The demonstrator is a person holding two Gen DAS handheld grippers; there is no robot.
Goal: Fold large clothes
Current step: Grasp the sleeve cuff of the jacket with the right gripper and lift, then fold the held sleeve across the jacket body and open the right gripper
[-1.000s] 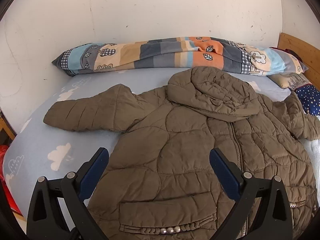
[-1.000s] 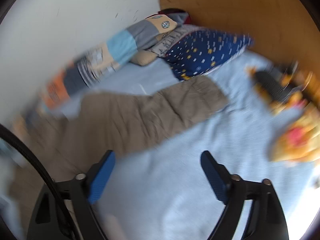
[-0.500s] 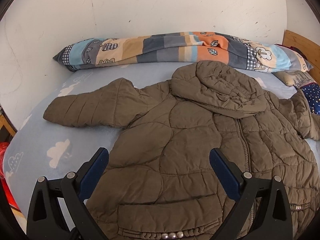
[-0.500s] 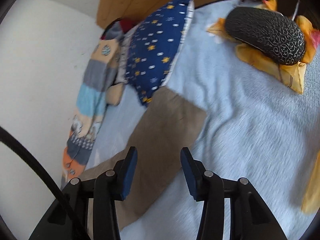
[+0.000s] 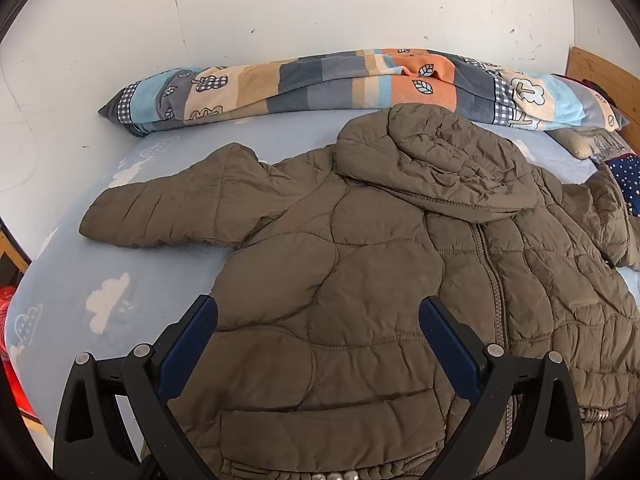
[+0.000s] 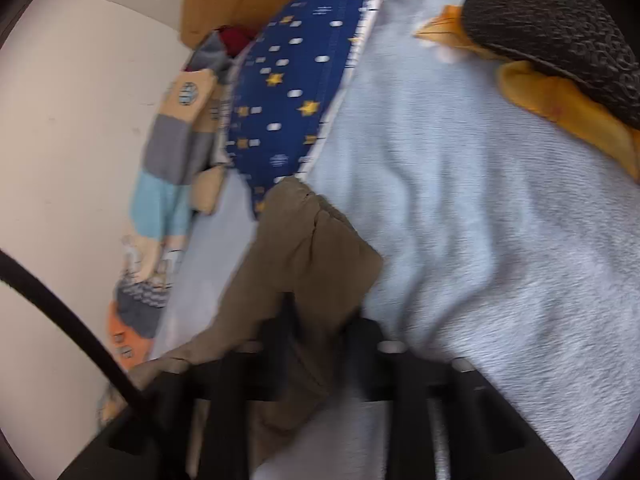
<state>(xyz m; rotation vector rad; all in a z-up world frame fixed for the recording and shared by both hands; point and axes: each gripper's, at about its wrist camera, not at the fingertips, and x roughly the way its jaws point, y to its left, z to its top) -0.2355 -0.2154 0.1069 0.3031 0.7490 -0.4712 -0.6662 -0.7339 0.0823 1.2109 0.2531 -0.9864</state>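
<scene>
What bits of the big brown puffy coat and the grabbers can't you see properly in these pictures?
- Olive-brown quilted hooded jacket: its hem is cut off by the left wrist view's bottom edge.
- The jacket's right sleeve: the right wrist view is motion-blurred, and bunched fabric covers the right hand-held gripper, hiding its fingertips.
- Dark textured oval object: cut off by the right wrist view's edge, so what it is stays unclear.
- The left hand-held gripper is clear and wide open.
</scene>
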